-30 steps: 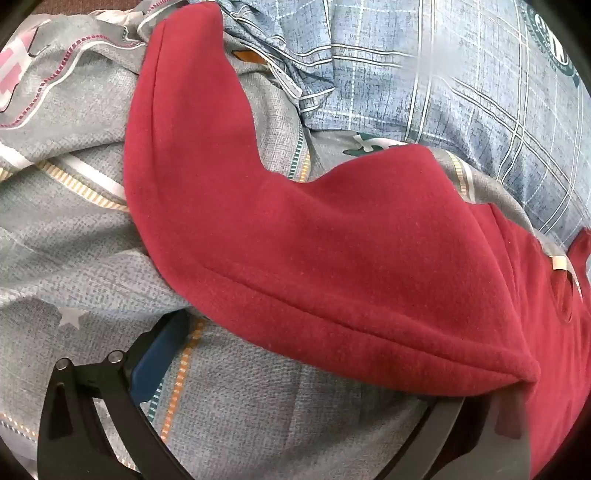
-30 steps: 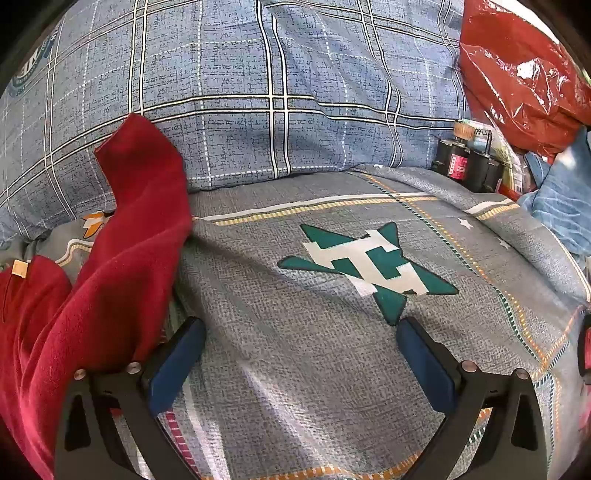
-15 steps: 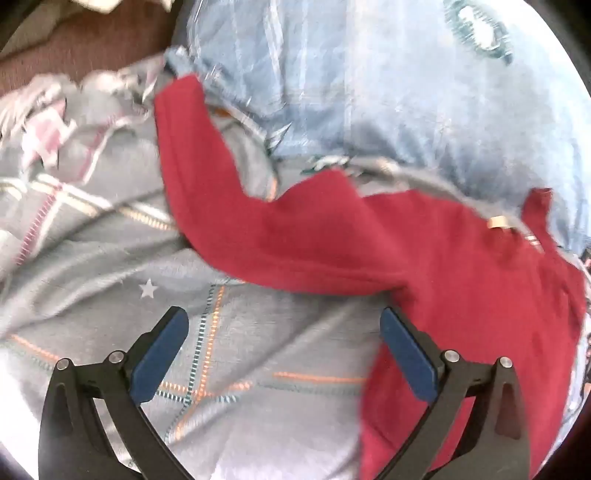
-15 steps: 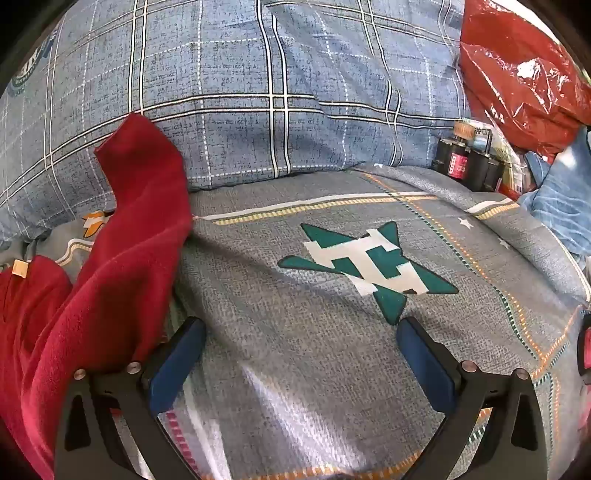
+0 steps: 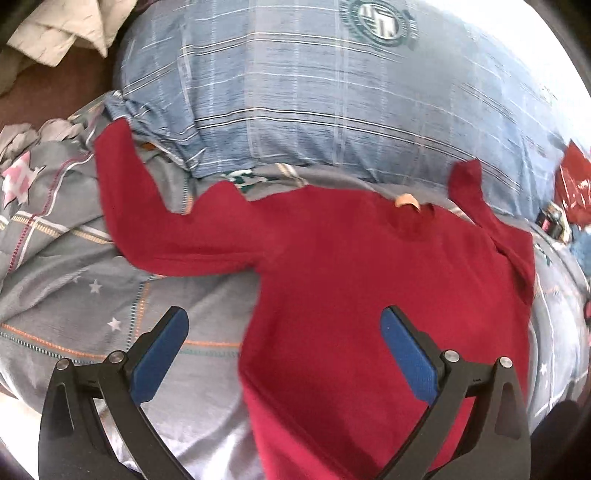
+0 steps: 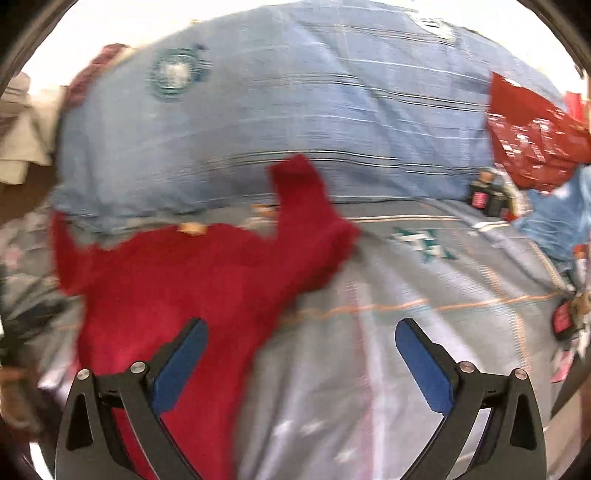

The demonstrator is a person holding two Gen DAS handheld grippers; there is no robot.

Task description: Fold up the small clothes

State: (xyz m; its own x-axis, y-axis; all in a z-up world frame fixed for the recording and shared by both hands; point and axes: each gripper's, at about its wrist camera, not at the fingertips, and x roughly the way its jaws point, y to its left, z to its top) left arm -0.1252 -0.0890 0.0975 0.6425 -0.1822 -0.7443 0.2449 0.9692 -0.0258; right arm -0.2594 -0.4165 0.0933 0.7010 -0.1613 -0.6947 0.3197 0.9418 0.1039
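A small dark red long-sleeved sweater [image 5: 351, 280] lies spread on the grey patterned bedspread, neck label away from me, both sleeves reaching up toward a blue checked pillow. My left gripper [image 5: 284, 350] hovers open above the sweater's left side, nothing between its blue pads. In the blurred right wrist view the sweater [image 6: 192, 280] fills the left half, one sleeve lifted against the pillow. My right gripper [image 6: 301, 363] hangs open over the sweater's right edge and bare bedspread, holding nothing.
The blue checked pillow [image 5: 332, 103] runs across the back of the bed. A red plastic bag [image 6: 535, 136] and dark bottles [image 6: 487, 195] sit at the far right. Crumpled cloth [image 5: 55, 33] lies at the far left. Grey bedspread [image 6: 424, 295] surrounds the sweater.
Both grippers have pulled back and up from the sweater. The left one let go of the left sleeve's fold, and the whole sweater now shows. The right view has swung left.
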